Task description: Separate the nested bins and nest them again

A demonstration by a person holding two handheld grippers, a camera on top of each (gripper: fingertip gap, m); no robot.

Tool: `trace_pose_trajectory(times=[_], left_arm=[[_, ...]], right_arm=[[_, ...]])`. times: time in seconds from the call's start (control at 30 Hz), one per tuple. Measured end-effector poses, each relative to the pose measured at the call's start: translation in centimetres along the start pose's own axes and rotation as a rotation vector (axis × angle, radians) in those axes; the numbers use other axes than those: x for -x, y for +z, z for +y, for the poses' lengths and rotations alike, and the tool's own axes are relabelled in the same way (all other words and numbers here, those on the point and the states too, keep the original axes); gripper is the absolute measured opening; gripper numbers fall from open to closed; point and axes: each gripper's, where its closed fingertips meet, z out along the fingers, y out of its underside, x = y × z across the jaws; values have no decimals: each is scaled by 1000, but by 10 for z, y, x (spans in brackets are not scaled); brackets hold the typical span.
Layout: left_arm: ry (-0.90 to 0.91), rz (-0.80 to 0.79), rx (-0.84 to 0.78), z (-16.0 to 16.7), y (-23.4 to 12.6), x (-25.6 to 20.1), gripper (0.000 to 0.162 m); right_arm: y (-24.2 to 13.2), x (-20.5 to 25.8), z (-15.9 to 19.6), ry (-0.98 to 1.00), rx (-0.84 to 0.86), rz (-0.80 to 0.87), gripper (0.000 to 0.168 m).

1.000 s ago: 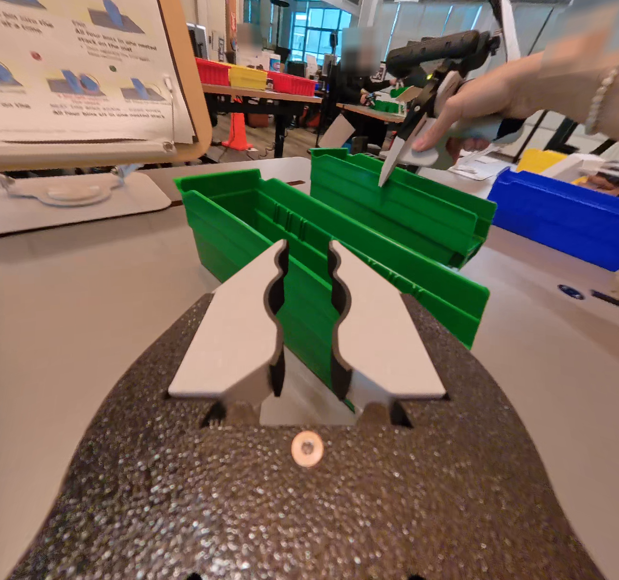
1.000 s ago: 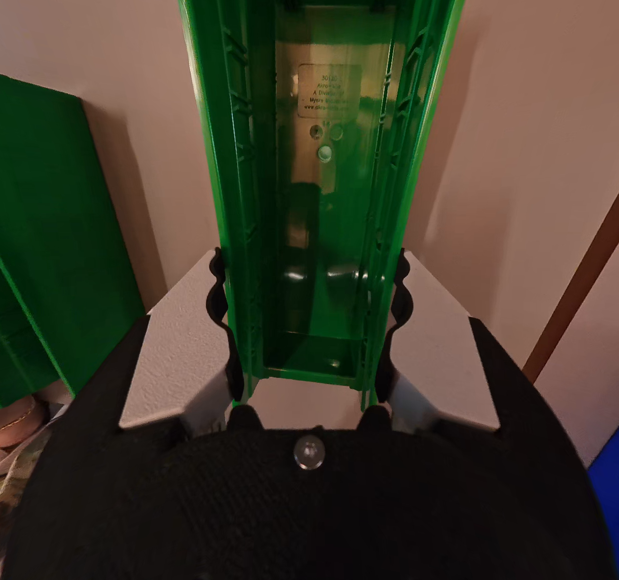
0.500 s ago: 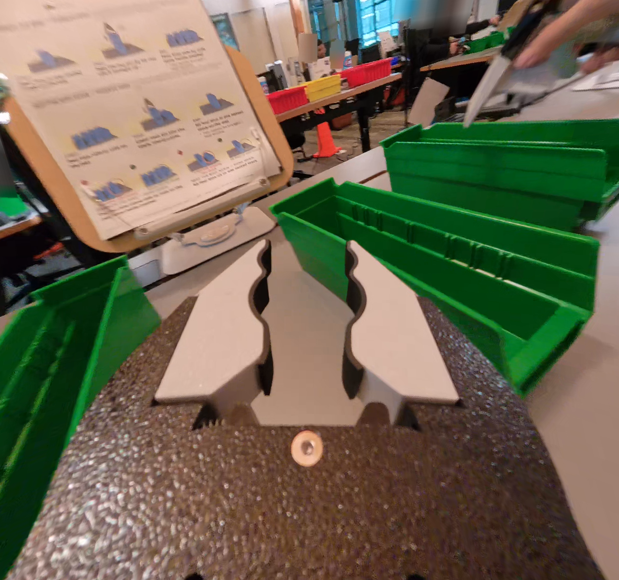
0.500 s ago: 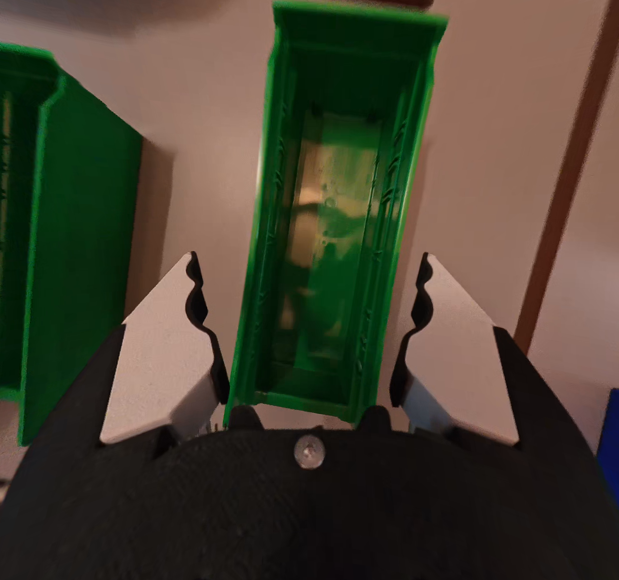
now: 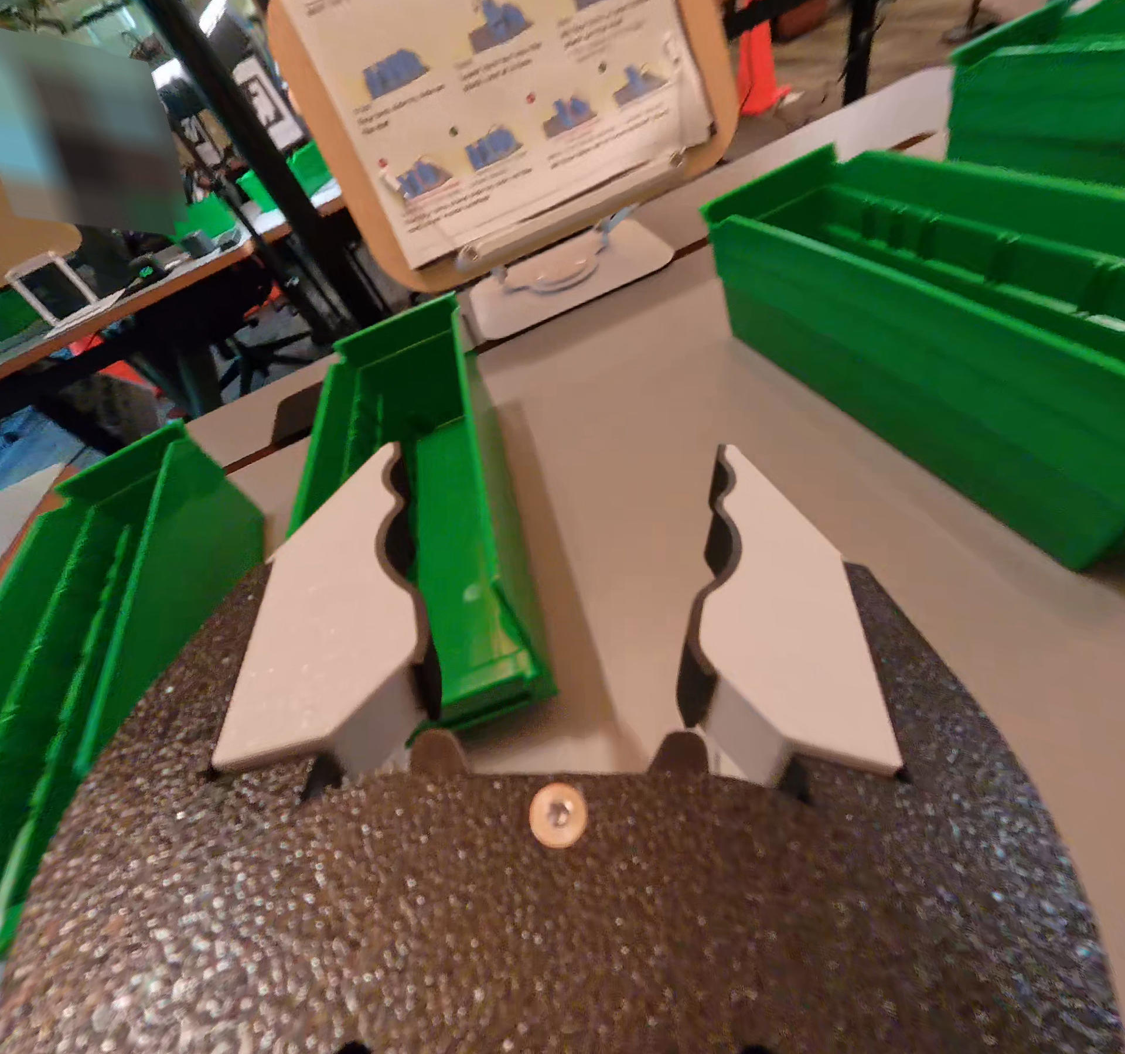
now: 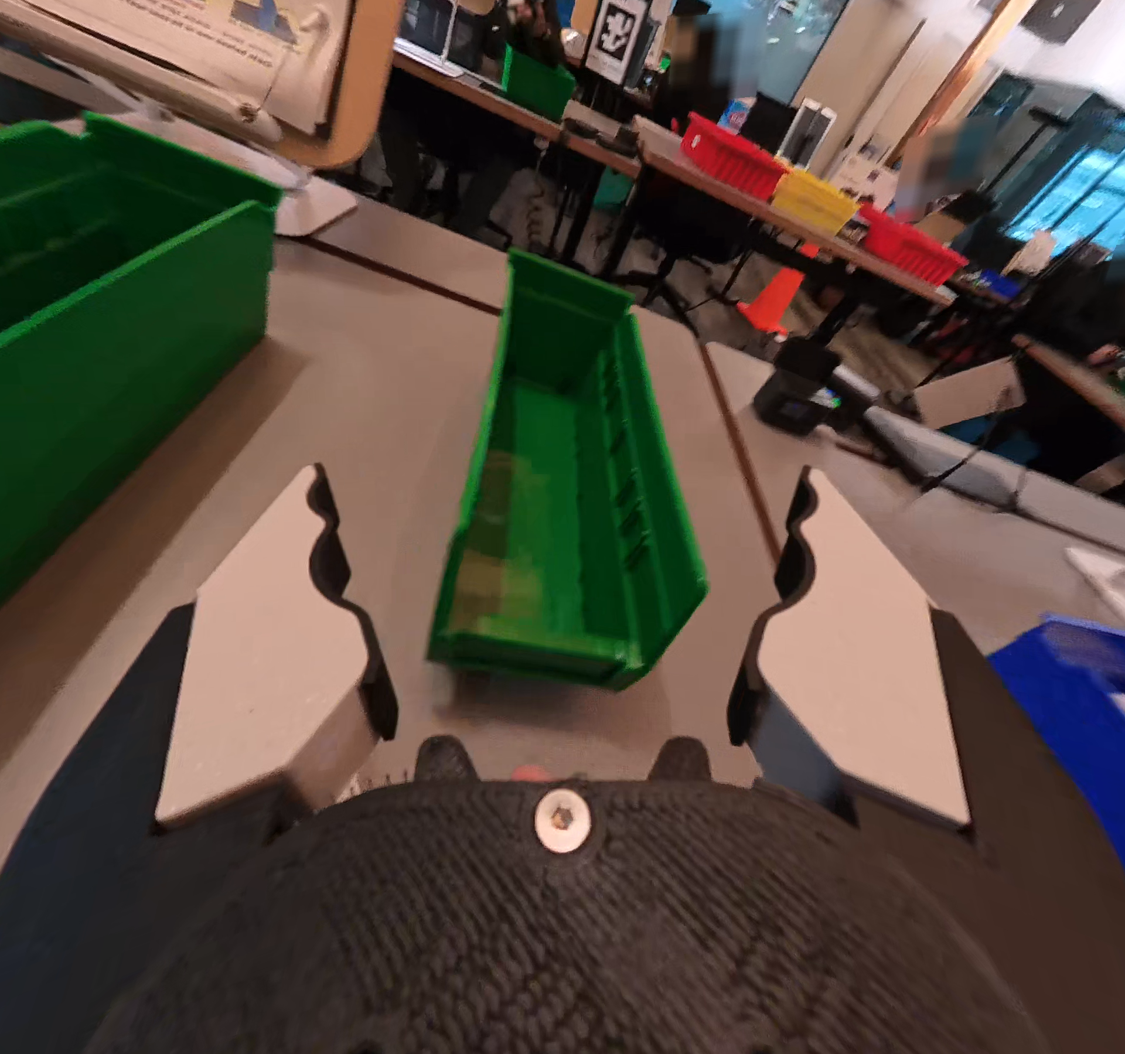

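Big grey table (image 5: 639, 416) first, carrying everything. Then four green bins spread out singly on it, so the separating half looks done and the re-nesting not started. In the left wrist view: one long bin (image 5: 925, 318) off to the right, another (image 5: 91, 586) at the far left, a narrow one (image 5: 462, 538) dead ahead with its near end just beside the left finger. In the right wrist view: a lone bin (image 6: 566, 507) straight ahead, end-on, well apart from a bigger-looking green one (image 6: 122, 294) on the left. Propped behind, a clipboard (image 5: 505, 99) with an instruction sheet. Corner of a blue bin (image 6: 1071, 696) at the right edge. Left gripper (image 5: 560, 592) spread wide, nothing between the jaws. Right gripper (image 6: 560, 598) likewise gaping and empty, lined up with its bin but not touching. Handling guess: thin hard moulded plastic, light, stiff, glossy enough to slip. Probably best pinched across one side wall or the short end lip near the rim, then lowered level to avoid jamming on the ribs.
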Motion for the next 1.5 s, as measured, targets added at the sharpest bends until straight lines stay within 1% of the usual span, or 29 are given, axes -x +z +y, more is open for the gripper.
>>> trace_pose_trajectory(times=[0.07,0.17,0.2,0.23,0.3,0.33,0.37,0.4,0.47,0.53,0.57,0.67,0.73,0.8,0.97,1.07,1.13,1.3,1.37,1.47,1.5], left_arm=[[5,-14,58,5,-3,14,100],[-12,-54,142,7,-3,40,111],[-24,-65,164,7,-1,50,114],[-37,-68,188,6,1,59,114],[-65,-85,238,5,6,78,117],[-73,-105,263,4,8,89,118],[-71,-117,283,2,11,98,118],[-66,-123,301,0,15,106,120],[-83,-124,330,-4,25,116,120],[-103,-88,355,-6,39,120,123],[-116,-72,377,-4,47,120,123],[-176,-3,479,6,69,115,123],[-235,6,552,15,84,113,123],[-278,17,618,23,98,111,127],[-269,-4,804,45,121,111,132],[-245,-4,859,51,129,109,135],[-237,-7,898,57,133,107,136],[-246,22,982,75,139,101,137],[-265,60,1025,82,140,96,139],[-325,126,1082,87,139,88,135],[-329,138,1099,88,139,87,135]], right_arm=[[-7,27,4,37,-21,-73,146],[-19,88,11,63,6,-322,144],[-23,107,11,81,11,-400,140],[-27,126,7,100,9,-482,134],[-36,158,2,89,62,-640,113],[-38,166,1,84,80,-673,103],[-33,167,1,96,89,-657,97],[-29,168,3,121,102,-645,95],[-30,182,9,187,152,-724,83],[-30,192,15,252,198,-781,76],[-29,196,18,277,211,-805,64],[-33,214,14,372,222,-917,42],[-29,218,13,391,212,-907,39],[-25,220,12,360,191,-876,37],[-13,222,11,301,145,-769,29],[-10,222,10,296,134,-758,29],[-11,223,11,313,148,-780,31],[-22,216,0,366,152,-834,64],[-27,212,-5,360,141,-849,74],[-27,200,-2,300,132,-808,93],[-26,195,2,277,138,-782,97]])
